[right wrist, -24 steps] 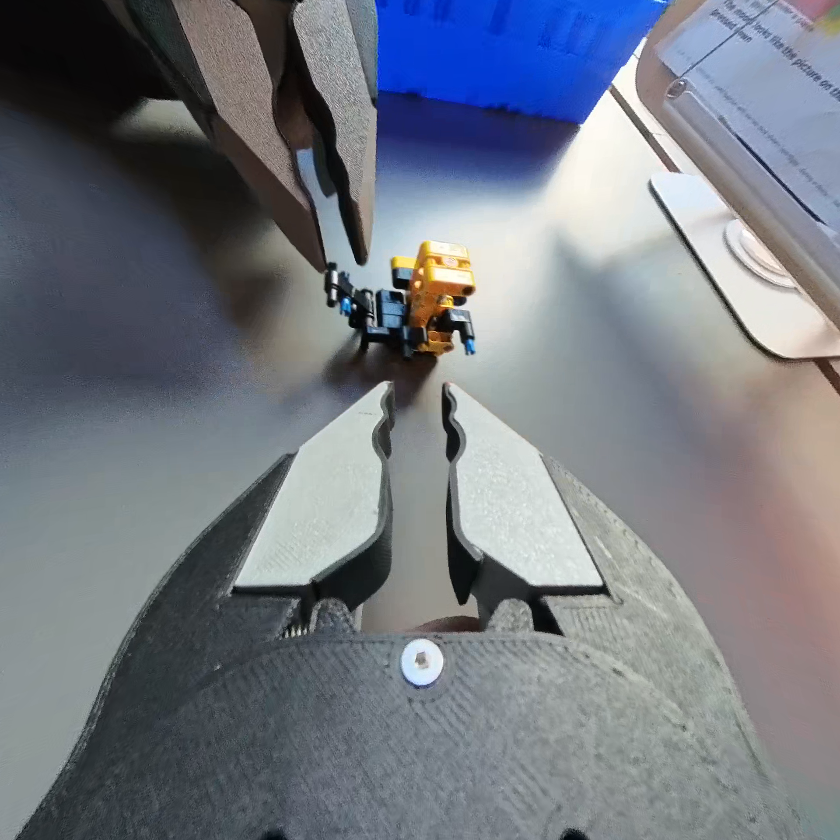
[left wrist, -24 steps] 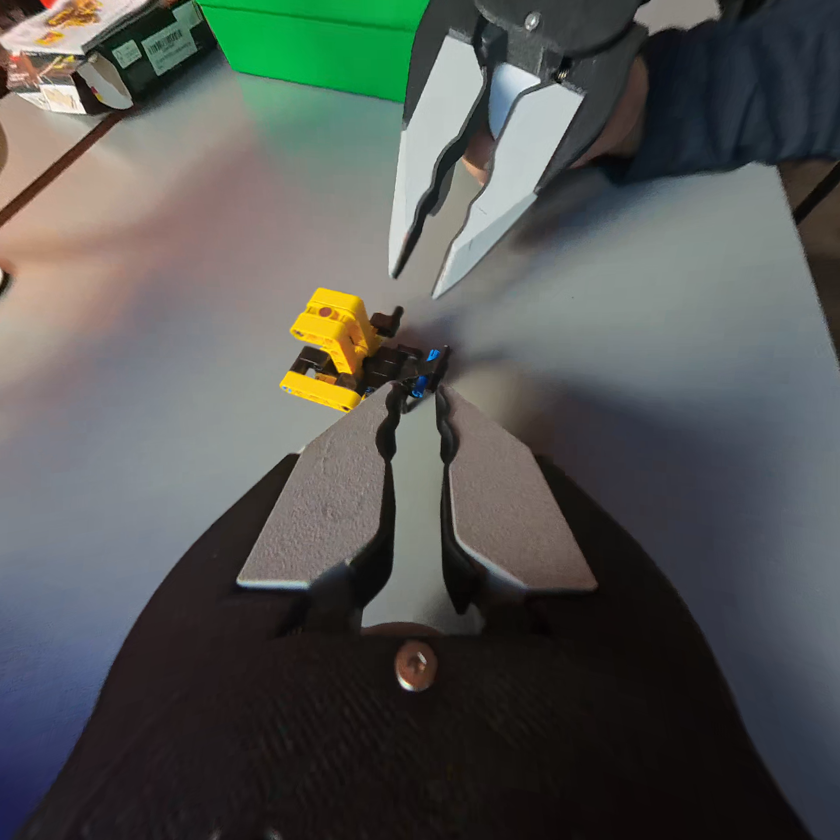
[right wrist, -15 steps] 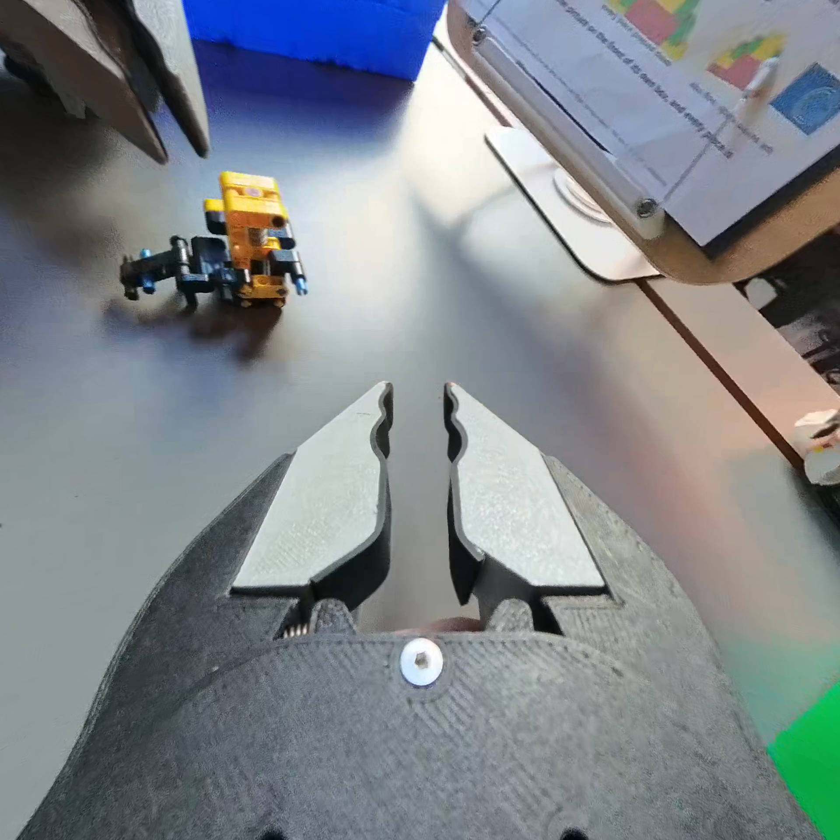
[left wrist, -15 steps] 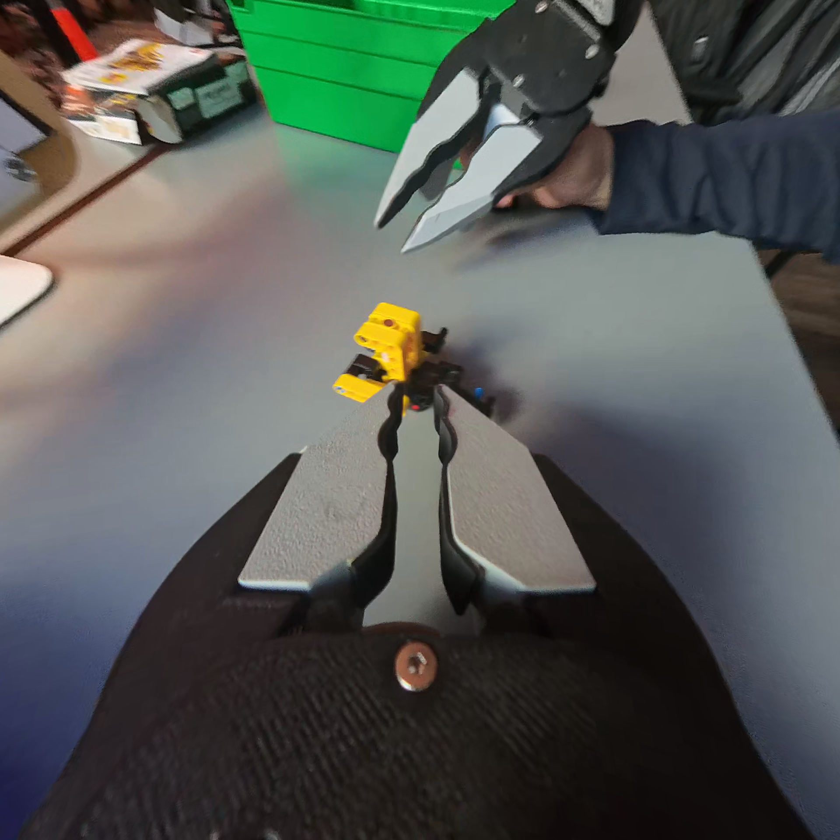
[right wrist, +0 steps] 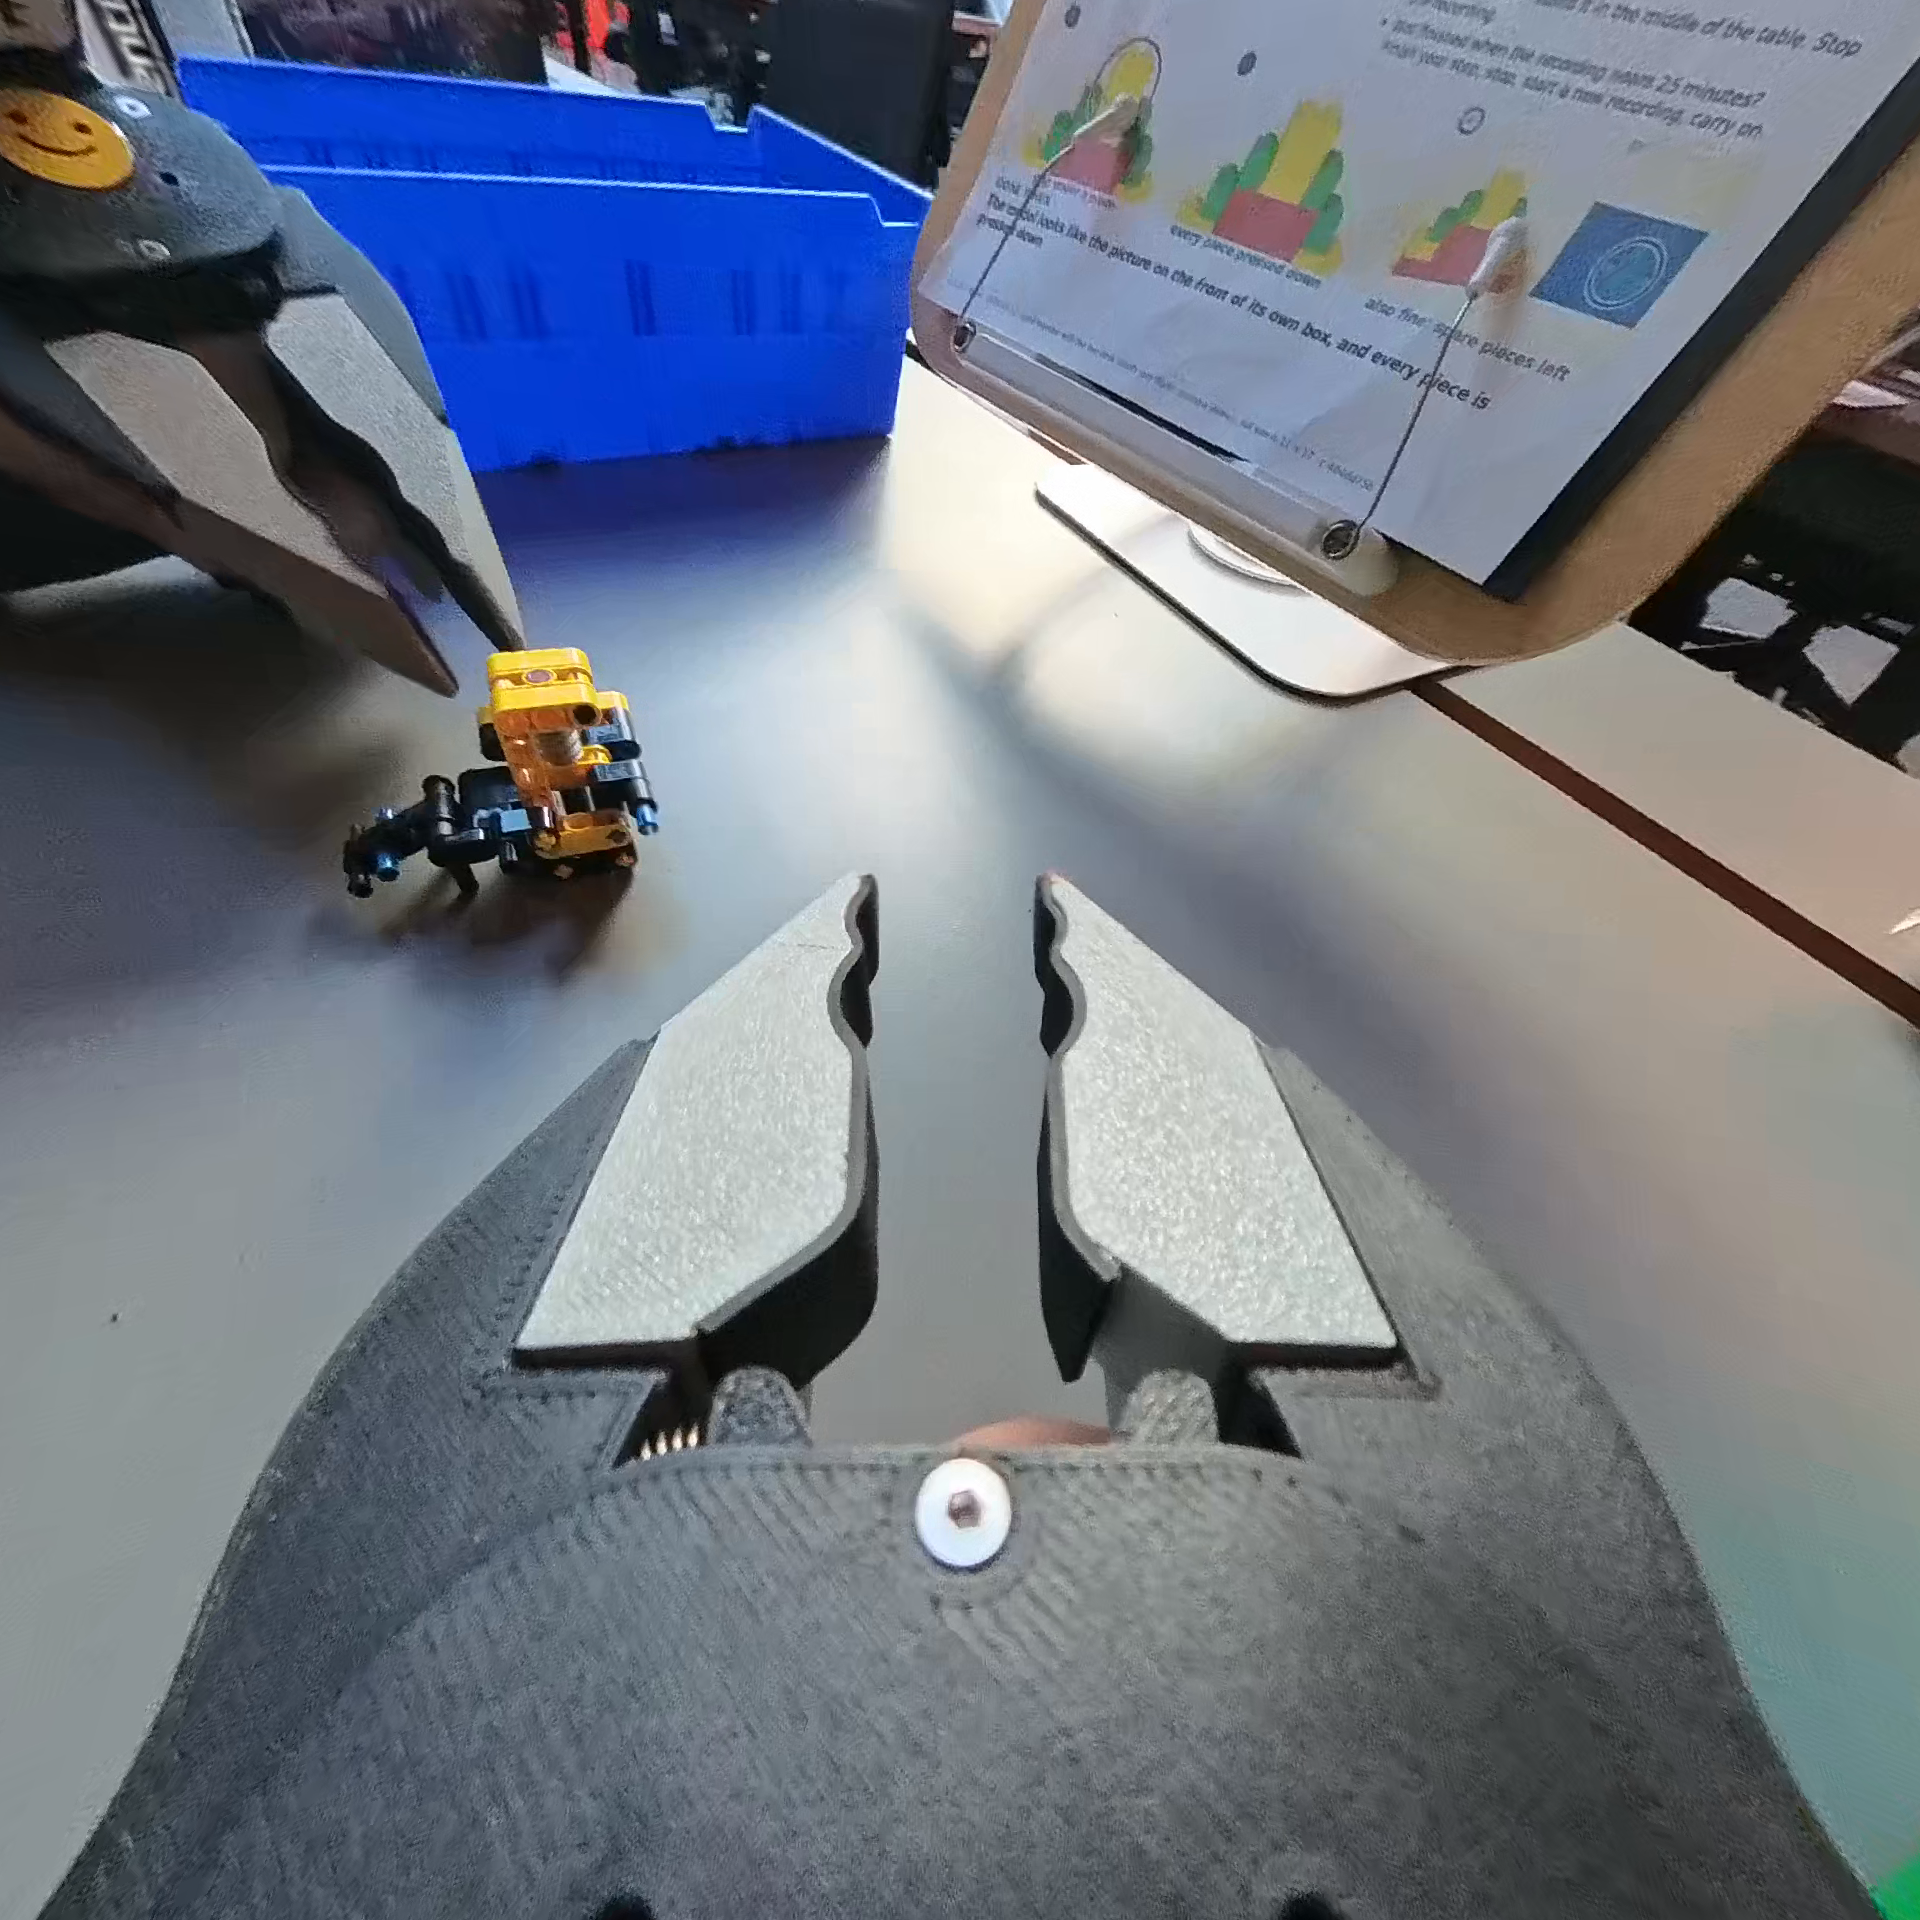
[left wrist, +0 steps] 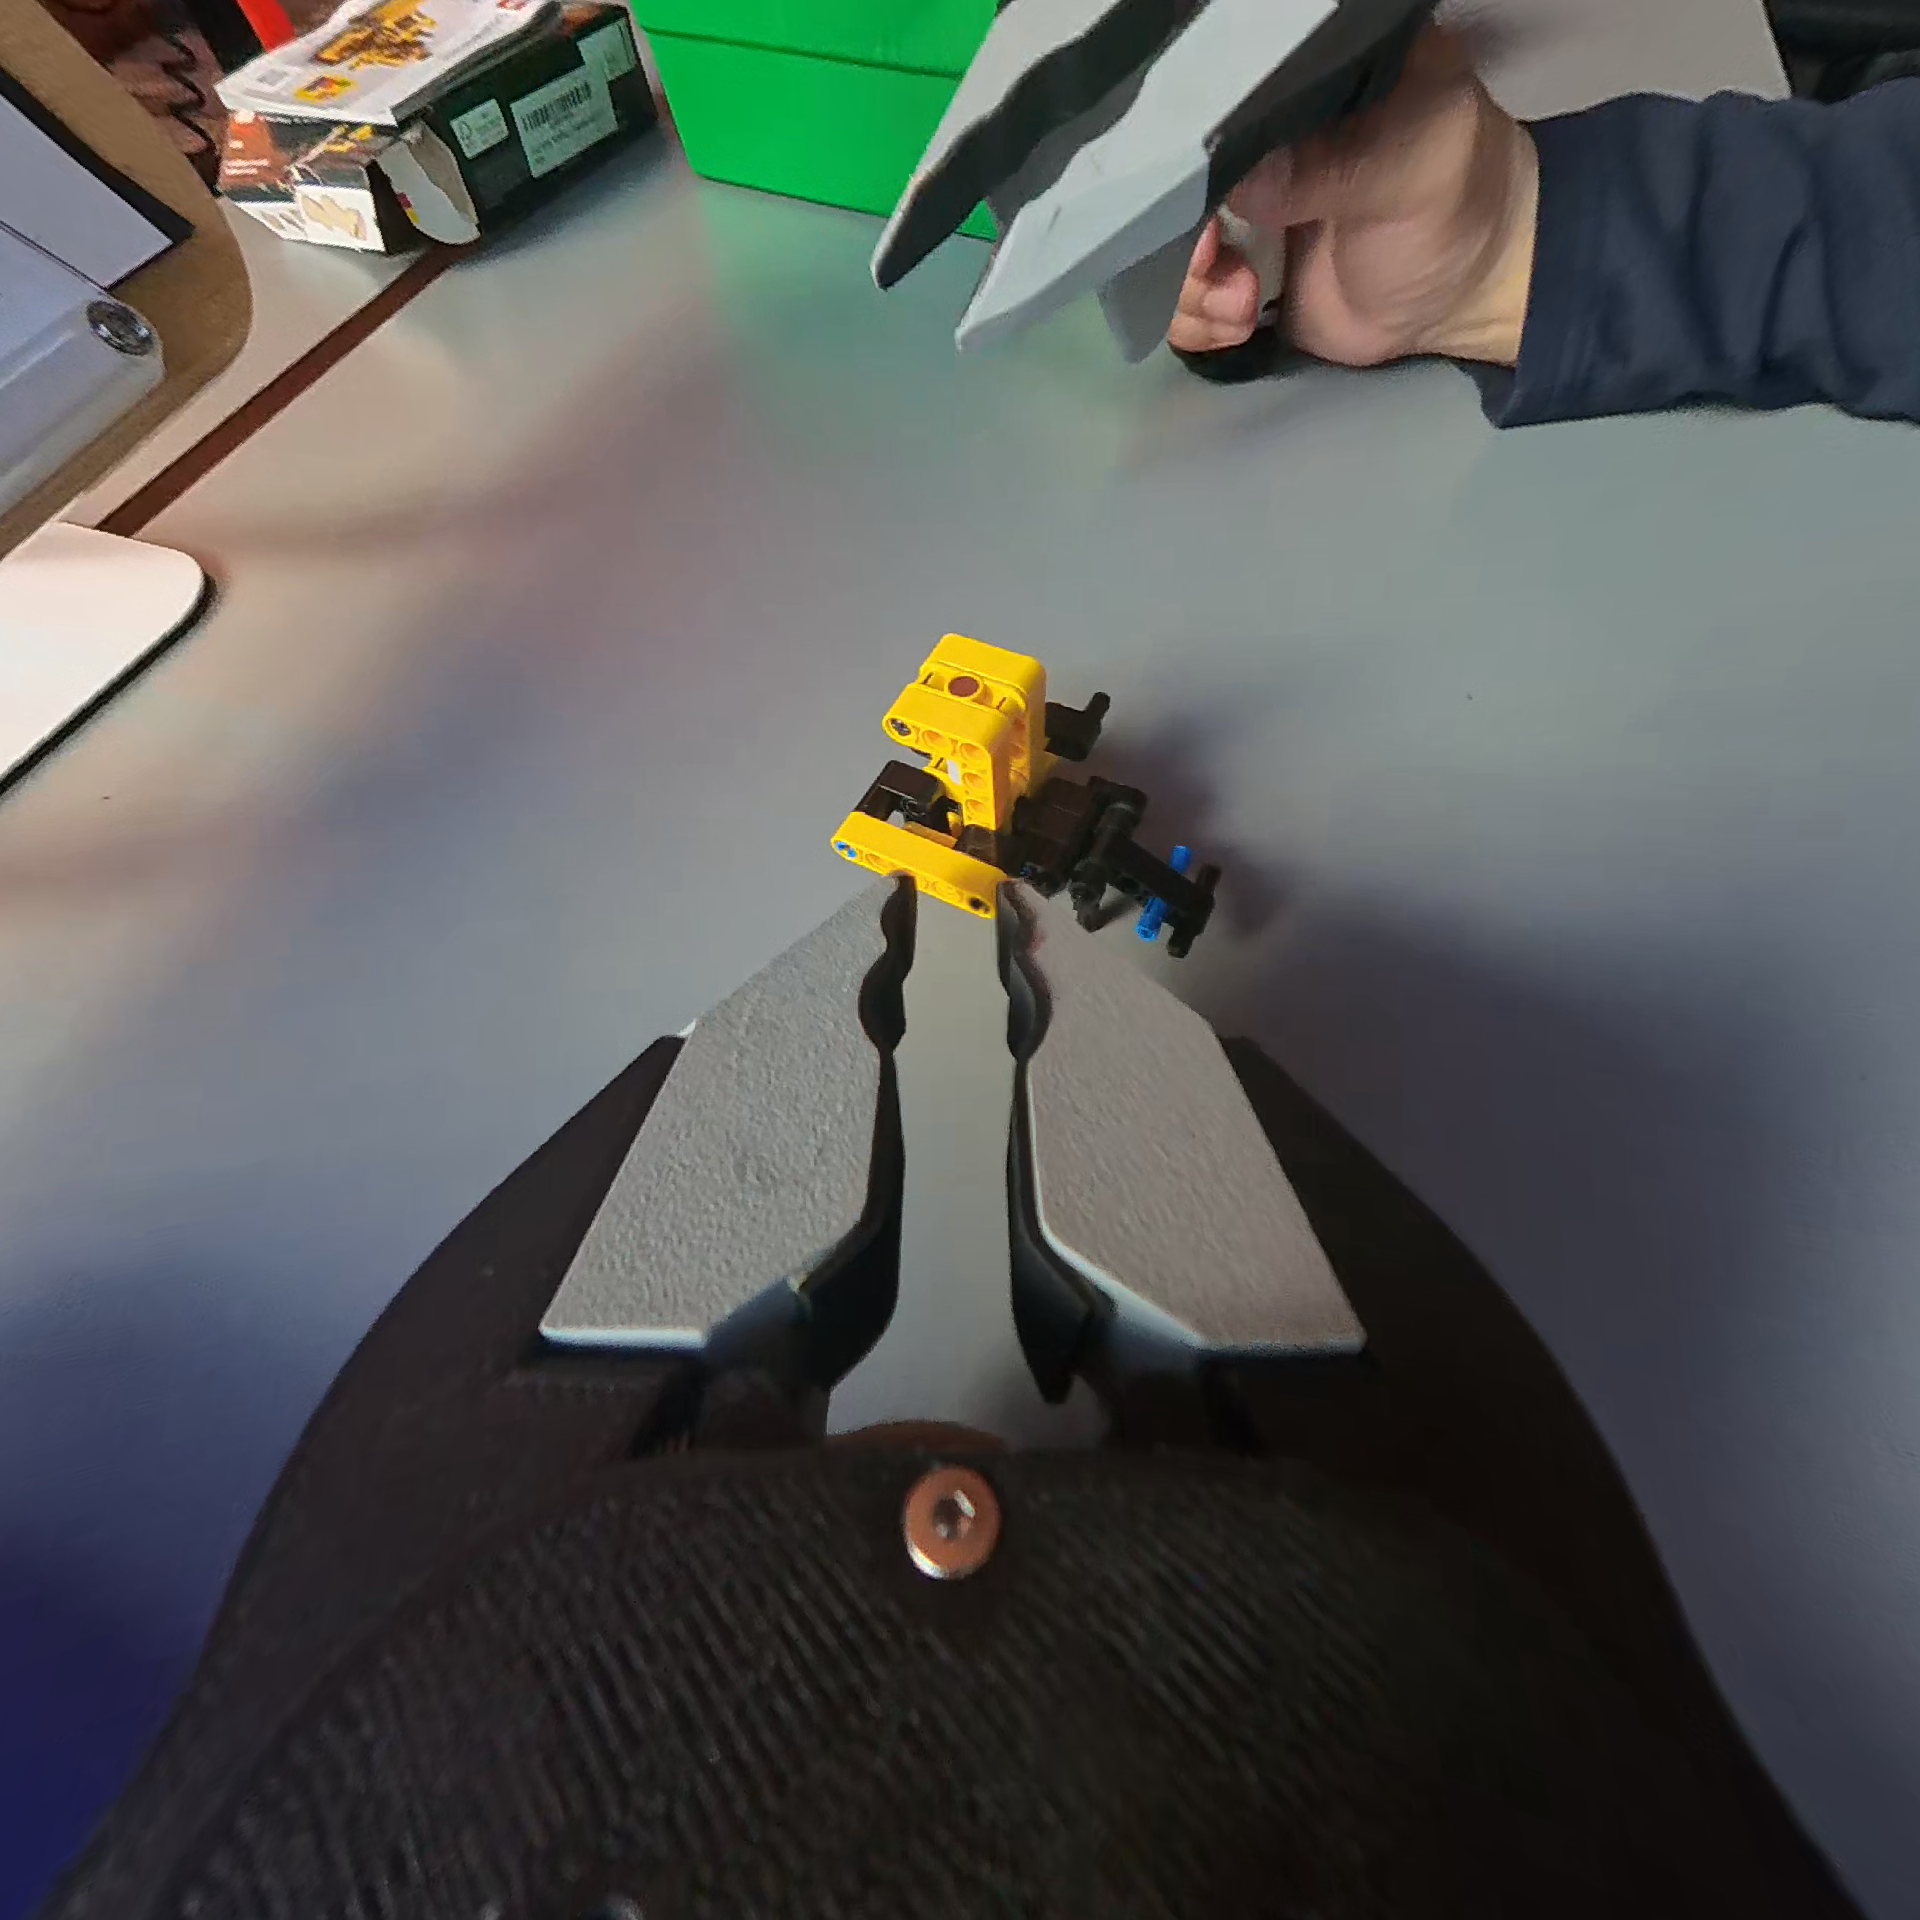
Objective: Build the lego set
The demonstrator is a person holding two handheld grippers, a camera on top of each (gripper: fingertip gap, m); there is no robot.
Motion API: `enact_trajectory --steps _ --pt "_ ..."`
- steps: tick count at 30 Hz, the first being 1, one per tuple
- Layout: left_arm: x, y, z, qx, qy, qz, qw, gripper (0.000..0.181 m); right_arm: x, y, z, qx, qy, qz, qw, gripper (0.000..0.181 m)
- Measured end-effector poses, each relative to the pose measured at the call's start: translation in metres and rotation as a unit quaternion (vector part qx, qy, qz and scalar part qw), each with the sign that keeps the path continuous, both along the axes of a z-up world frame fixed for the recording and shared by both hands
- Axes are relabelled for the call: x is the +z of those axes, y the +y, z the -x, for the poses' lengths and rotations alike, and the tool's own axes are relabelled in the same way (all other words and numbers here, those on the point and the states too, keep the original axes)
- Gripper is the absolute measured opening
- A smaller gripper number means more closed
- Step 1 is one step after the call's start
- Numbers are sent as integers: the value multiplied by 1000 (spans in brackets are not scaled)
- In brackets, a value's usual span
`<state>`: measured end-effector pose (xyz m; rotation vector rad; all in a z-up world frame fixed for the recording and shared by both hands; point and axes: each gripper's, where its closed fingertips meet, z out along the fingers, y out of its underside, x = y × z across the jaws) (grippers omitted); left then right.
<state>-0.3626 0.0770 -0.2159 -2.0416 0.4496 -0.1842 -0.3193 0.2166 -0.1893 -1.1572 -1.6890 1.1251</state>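
Left wrist view shows the left gripper [left wrist: 951, 899] low over the grey worktop [left wrist: 520, 831]; its jaws are a little apart and hold nothing; their tips sit just beside the near yellow bar of the lego model [left wrist: 997, 790], and I cannot tell if they touch it; the model stands on the worktop, near its middle; it has a tall yellow block that stands upright, and a black arm with a small blue pin that lies flat; the long way of the model runs from the yellow block on the left to the black arm on the right in this view, and the arm points right and a bit toward the camera; the right gripper [left wrist: 940, 307] is up in the air past the model, held by a hand [left wrist: 1371, 239] in a dark blue sleeve; its jaws are apart and empty; a green bin [left wrist: 821, 114] and an open cardboard box [left wrist: 416, 135] sit at the far edge.

Right wrist view shows the right gripper [right wrist: 954, 899] with jaws spread and nothing between them; the lego model [right wrist: 520, 779] is off to the left, well apart from it; here the black arm points left; the left gripper [right wrist: 483, 665] has its tips just beside the top of the yellow block; a blue bin [right wrist: 623, 281] stands behind, and a sheet of pictures on a stand [right wrist: 1351, 260] is on the right.
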Motion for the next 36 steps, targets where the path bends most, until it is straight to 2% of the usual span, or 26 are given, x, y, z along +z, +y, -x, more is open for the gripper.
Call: enact_trajectory --steps 1,6,8,10,16,17,19,23,24,26,28,32,34,36 --pt "0 0 0 -1 0 1 1000 12 1 -2 0 8 0 5 1000 27" --pt "-2 -7 -12 -44 8 3 999 20 -1 -26 2 67 -7 4 998 30" --pt "-1 -7 -10 -33 25 -10 999 19 -6 -43 0 98 -19 -5 995 29" --pt "-4 -10 -10 -34 39 -3 999 16 -11 -64 -5 138 -35 -13 990 14" --pt "-11 -5 -1 2 61 12 998 26 -31 -101 -8 164 -84 -68 980 19" --pt "-9 -4 2 9 49 12 999 30 -35 -101 -6 153 -86 -89 980 19" --pt "-7 1 10 32 23 14 999 52 -40 -101 -2 132 -85 -137 978 17" --pt "3 18 12 22 -4 -9 1000 56 -52 -96 5 87 -81 -246 962 12" --pt "4 22 9 5 -6 -11 1000 56 -55 -94 7 75 -80 -279 954 13" --pt "-7 19 -7 -59 -18 34 998 57 -58 -94 8 64 -70 -339 936 14" --pt "-17 21 -14 -83 -6 65 994 64 -58 -97 9 56 -56 -386 919 14" --pt "-17 29 -22 -107 -21 72 991 57 -48 -91 13 8 -27 -460 887 6" --pt "-18 30 -22 -107 -44 91 989 59 -43 -90 16 -4 -15 -468 883 8" --pt "-16 31 -19 -98 -62 91 989 38 -44 -93 15 2 -14 -471 882 10"
